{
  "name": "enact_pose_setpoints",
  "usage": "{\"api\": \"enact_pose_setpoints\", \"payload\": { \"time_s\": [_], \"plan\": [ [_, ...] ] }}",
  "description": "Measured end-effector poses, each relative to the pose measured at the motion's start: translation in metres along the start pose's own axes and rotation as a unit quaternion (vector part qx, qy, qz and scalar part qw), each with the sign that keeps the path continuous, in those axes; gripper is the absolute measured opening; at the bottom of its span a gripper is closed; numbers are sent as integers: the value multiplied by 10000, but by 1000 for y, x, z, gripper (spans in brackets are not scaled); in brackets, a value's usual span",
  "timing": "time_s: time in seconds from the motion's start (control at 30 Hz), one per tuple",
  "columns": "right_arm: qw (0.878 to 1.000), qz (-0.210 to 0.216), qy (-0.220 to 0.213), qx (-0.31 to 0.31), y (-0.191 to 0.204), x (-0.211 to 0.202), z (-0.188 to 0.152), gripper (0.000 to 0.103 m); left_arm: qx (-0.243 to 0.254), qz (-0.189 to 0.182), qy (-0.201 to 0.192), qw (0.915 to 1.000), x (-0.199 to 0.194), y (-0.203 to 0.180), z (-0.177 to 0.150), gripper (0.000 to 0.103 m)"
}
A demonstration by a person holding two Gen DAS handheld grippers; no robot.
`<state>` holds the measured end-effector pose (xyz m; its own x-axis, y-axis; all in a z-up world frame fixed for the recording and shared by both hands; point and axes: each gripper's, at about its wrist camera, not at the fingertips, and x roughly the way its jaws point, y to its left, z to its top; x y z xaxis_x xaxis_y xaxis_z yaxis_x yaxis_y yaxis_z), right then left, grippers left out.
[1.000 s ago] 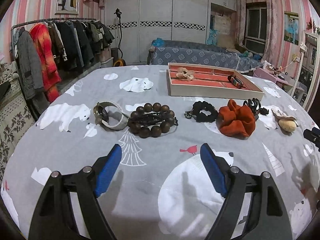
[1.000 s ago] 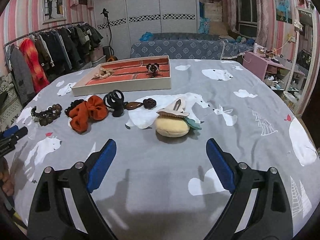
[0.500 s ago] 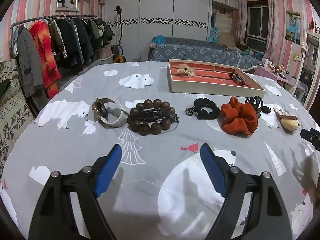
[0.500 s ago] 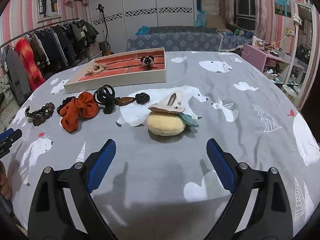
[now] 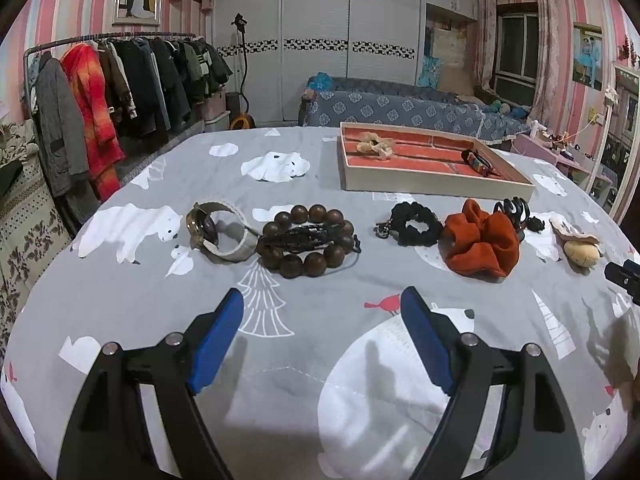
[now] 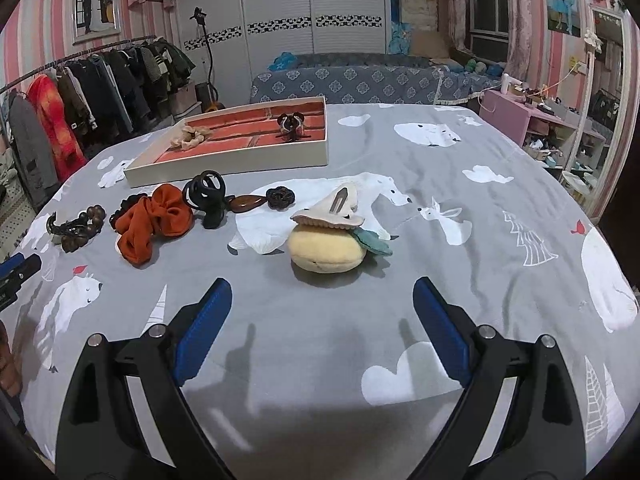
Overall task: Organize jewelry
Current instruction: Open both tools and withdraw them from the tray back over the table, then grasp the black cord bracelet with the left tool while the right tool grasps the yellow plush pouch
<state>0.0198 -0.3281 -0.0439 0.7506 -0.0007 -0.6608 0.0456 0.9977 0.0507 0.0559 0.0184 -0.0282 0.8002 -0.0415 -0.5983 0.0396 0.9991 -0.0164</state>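
1. The jewelry tray [image 5: 436,190], cream-walled with a red lining, sits in the upper centre-right of the left wrist view and in the upper left-centre of the right wrist view [image 6: 228,168].
2. Inside it lie a beige fabric flower tie [image 5: 375,145] toward its far left part and a dark patterned clip [image 5: 478,163] toward its right part.
3. The loose pieces form a row across the middle of the left wrist view, on the near side of the tray: a watch [image 5: 220,232] with a pale strap at the left, touching a bracelet of big brown wooden beads [image 5: 310,240].
4. Right of the beads lies a black scrunchie [image 5: 416,224], then an orange scrunchie [image 5: 482,244], with a black claw clip [image 5: 514,210] just behind it.
5. At the right end of the row is a yellow plush clip [image 5: 582,252] with a cream snap clip [image 5: 568,230] leaning on it.
6. In the right wrist view, centre, the yellow plush clip [image 6: 326,250] lies nearest the fingers; a brown oval barrette [image 6: 246,203] and a dark flower piece [image 6: 280,197] lie between it and the tray.
7. The left gripper [image 5: 322,320] hovers low in its frame, blue pads spread wide, holding nothing.
8. The right gripper [image 6: 322,306] is likewise spread apart and empty, low in its frame.
9. Everything rests on a grey bedsheet [image 5: 320,360] printed with polar bears.
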Motion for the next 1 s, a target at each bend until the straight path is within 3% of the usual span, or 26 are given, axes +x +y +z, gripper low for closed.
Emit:
{"api": "enact_pose_setpoints", "payload": {
  "time_s": [0.6, 1.0],
  "plan": [
    [9999, -29, -99, -1, -4, -4, 2, 91, 166, 87, -296, 9994, -3, -9, 10, 83],
    [9996, -142, 230, -93, -2, 21, 17, 91, 172, 157, -103, 9997, 38, -2, 29, 83]
  ]
}}
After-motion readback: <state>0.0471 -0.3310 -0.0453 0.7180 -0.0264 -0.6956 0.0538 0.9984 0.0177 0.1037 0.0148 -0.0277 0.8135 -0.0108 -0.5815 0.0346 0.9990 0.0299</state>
